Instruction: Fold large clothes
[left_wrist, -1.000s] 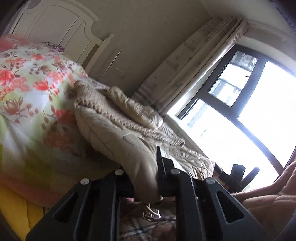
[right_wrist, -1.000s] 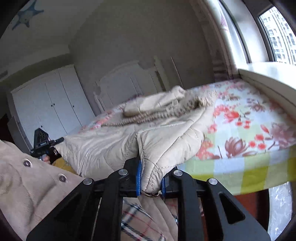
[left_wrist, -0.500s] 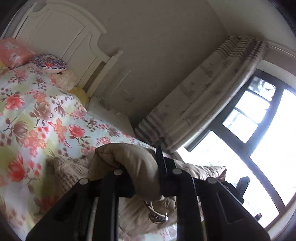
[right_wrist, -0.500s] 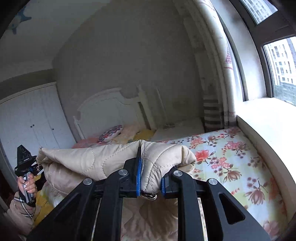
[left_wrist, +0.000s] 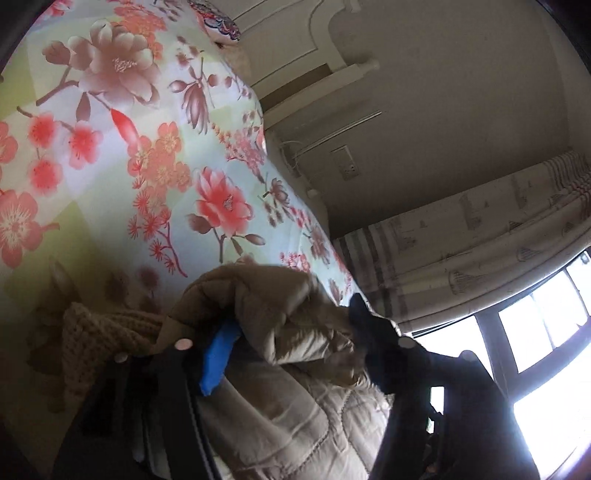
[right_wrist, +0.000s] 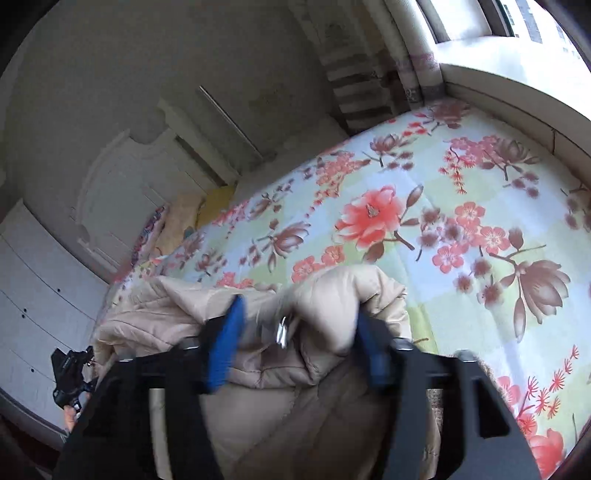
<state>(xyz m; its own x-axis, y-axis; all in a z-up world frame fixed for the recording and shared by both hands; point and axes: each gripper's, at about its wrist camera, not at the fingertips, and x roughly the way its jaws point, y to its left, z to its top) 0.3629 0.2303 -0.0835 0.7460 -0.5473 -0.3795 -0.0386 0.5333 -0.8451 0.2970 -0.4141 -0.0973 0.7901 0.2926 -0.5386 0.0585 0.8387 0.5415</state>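
Note:
A beige quilted jacket (left_wrist: 280, 310) lies folded on the floral bedspread (left_wrist: 110, 147), with its knitted trim (left_wrist: 99, 332) at the left. My left gripper (left_wrist: 291, 343) is open, jaws wide apart, with a fold of the jacket lying loose between them. In the right wrist view the same jacket (right_wrist: 332, 295) bunches between the blue pads (right_wrist: 229, 339) of my right gripper (right_wrist: 299, 343), which is also open. A metal ring (right_wrist: 282, 334) on the jacket shows between the fingers. The left gripper also shows in the right wrist view (right_wrist: 70, 373).
A white headboard (right_wrist: 122, 184) and pillows (right_wrist: 173, 221) stand at the head of the bed. A curtain (left_wrist: 480, 236) and a bright window (left_wrist: 546, 332) are to the right. A window sill (right_wrist: 517, 96) runs along the bed's far side. White wardrobes (right_wrist: 33, 295) stand at left.
Both grippers carried the jacket's edge up and over onto the bed, came down low, and opened, letting go of the fabric.

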